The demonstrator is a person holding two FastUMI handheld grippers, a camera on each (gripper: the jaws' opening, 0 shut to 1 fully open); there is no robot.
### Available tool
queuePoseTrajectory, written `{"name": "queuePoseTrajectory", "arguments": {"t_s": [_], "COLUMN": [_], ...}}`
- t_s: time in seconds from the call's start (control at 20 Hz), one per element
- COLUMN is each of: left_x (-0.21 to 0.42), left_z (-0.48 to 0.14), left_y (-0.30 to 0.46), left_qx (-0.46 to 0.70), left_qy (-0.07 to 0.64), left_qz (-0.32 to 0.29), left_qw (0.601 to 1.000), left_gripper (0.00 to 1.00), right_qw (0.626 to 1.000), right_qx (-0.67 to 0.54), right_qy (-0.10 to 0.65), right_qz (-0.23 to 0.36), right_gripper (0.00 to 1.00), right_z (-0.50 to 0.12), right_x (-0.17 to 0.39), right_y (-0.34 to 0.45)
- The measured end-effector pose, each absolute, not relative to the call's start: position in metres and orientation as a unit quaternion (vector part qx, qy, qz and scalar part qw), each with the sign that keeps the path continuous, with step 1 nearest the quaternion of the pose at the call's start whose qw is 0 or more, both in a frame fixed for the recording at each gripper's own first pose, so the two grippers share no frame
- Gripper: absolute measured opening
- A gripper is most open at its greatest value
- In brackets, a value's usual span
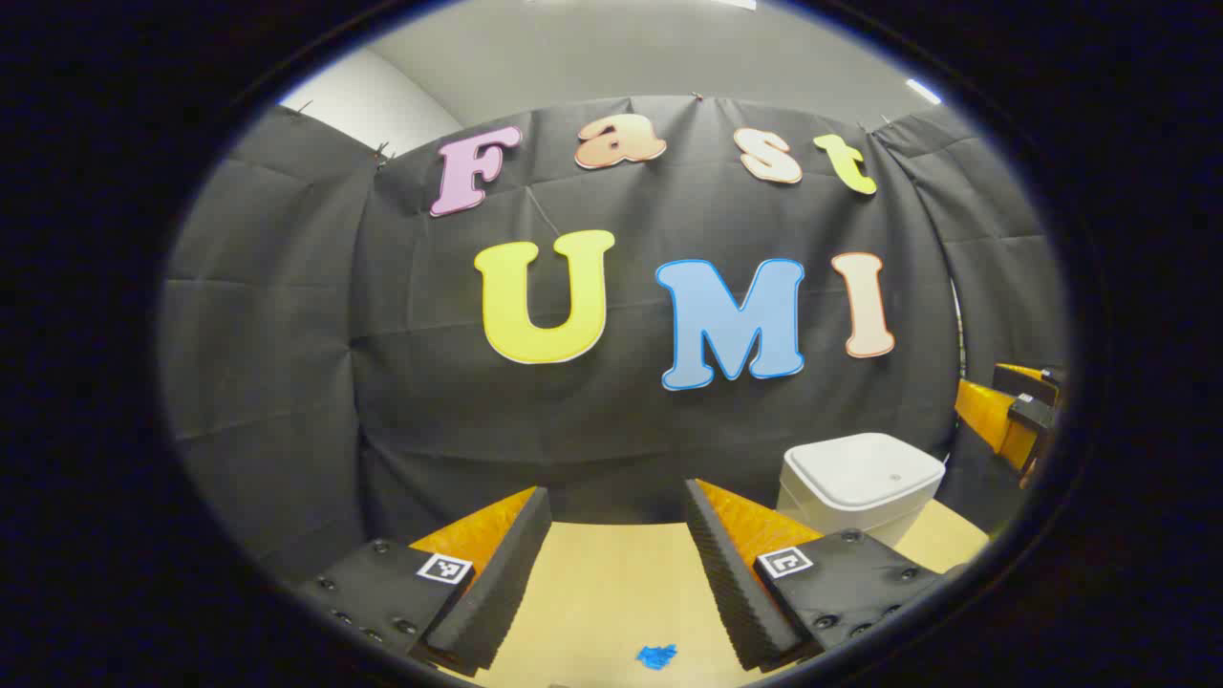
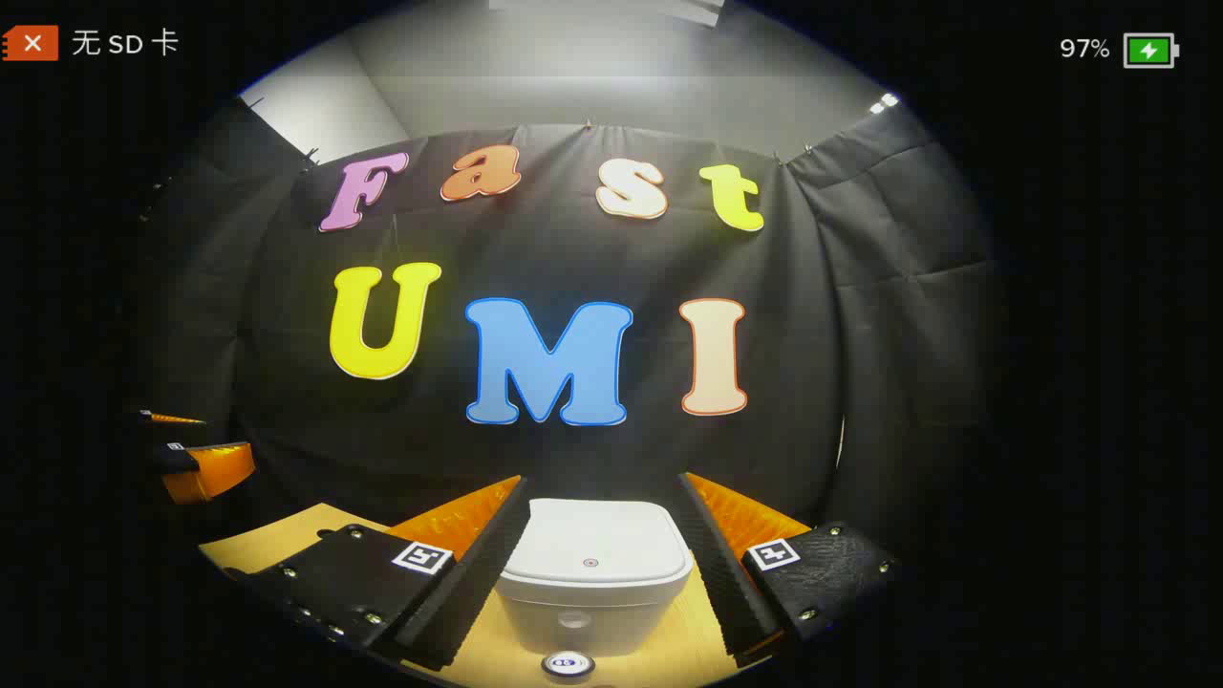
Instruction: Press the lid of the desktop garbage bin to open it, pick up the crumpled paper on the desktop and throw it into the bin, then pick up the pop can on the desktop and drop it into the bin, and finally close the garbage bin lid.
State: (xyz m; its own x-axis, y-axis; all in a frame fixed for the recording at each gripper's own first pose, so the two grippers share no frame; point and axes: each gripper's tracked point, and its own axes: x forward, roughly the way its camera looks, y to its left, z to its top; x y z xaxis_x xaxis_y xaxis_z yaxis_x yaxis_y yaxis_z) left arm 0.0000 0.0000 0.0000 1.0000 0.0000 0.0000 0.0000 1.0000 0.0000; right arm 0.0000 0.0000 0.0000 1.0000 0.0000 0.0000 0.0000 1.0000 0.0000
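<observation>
My left gripper (image 1: 616,564) hung above the table (image 1: 611,592) with its jaws wide apart and nothing between them, only bare tabletop showing in the gap. Each finger carried a small square black-and-white marker near its base; I could not read anything from them. A small blue mark (image 1: 656,655) lay on the table just below the gap. The bin (image 1: 860,483) stood ahead and to the right of that gripper, near the cloth wall (image 1: 287,382), with its lid (image 1: 863,468) down and flat. At the far right edge of the left gripper view I could see part of my other gripper, apart from the bin.

My right gripper (image 2: 597,559) was also spread wide and held nothing. In the right gripper view the bin (image 2: 592,583) sat straight ahead, framed between the two fingers, though I could not tell whether either finger touched its sides. Its lid (image 2: 594,549) was closed, and a tiny round dot showed near the middle of the lid's front part, too small for me to make out. A small round badge (image 2: 568,663) lay at the bottom edge in front of the bin; any writing on it was too small to read. The bin itself bore no writing that I could read. My left gripper (image 2: 196,463) showed far off at the left edge of that view, above the table's (image 2: 277,540) corner.
</observation>
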Motion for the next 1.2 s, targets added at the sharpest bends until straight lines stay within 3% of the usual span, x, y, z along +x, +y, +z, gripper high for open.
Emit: {"name": "queuePoseTrajectory", "arguments": {"t_s": [0.05, 0.2, 0.25, 0.3, 0.45, 0.6, 1.2], "left_x": [0.000, 0.001, 0.002, 0.002, 0.002, 0.003, 0.001], "left_z": [0.001, 0.000, 0.001, 0.001, 0.000, -0.002, -0.004], "left_y": [-0.007, -0.024, -0.026, -0.028, -0.028, -0.026, -0.030], "left_qx": [-0.002, -0.001, 0.001, 0.003, 0.007, 0.007, 0.003], "left_qy": [-0.001, -0.003, -0.003, -0.002, 0.001, 0.007, 0.005], "left_qz": [-0.002, -0.010, -0.012, -0.014, -0.016, -0.018, -0.032], "left_qw": [1.000, 1.000, 1.000, 1.000, 1.000, 1.000, 0.999], "left_gripper": [0.96, 0.95, 0.91, 0.95, 0.91, 0.95, 0.95], "right_qw": [1.000, 1.000, 1.000, 1.000, 1.000, 1.000, 1.000], "right_qx": [-0.002, -0.006, -0.006, -0.006, -0.005, -0.003, 0.002], "right_qy": [0.001, 0.002, 0.001, 0.002, 0.005, 0.008, 0.025], "right_qz": [0.001, -0.003, -0.003, -0.003, 0.000, 0.003, 0.009], "right_gripper": [1.00, 0.97, 0.96, 0.96, 0.97, 0.97, 0.97], "right_z": [0.000, 0.001, 0.001, -0.001, -0.005, -0.010, -0.017], "right_x": [-0.001, -0.002, -0.002, -0.002, -0.002, -0.004, -0.004], "right_y": [-0.004, -0.015, -0.016, -0.016, -0.014, -0.009, -0.003]}}
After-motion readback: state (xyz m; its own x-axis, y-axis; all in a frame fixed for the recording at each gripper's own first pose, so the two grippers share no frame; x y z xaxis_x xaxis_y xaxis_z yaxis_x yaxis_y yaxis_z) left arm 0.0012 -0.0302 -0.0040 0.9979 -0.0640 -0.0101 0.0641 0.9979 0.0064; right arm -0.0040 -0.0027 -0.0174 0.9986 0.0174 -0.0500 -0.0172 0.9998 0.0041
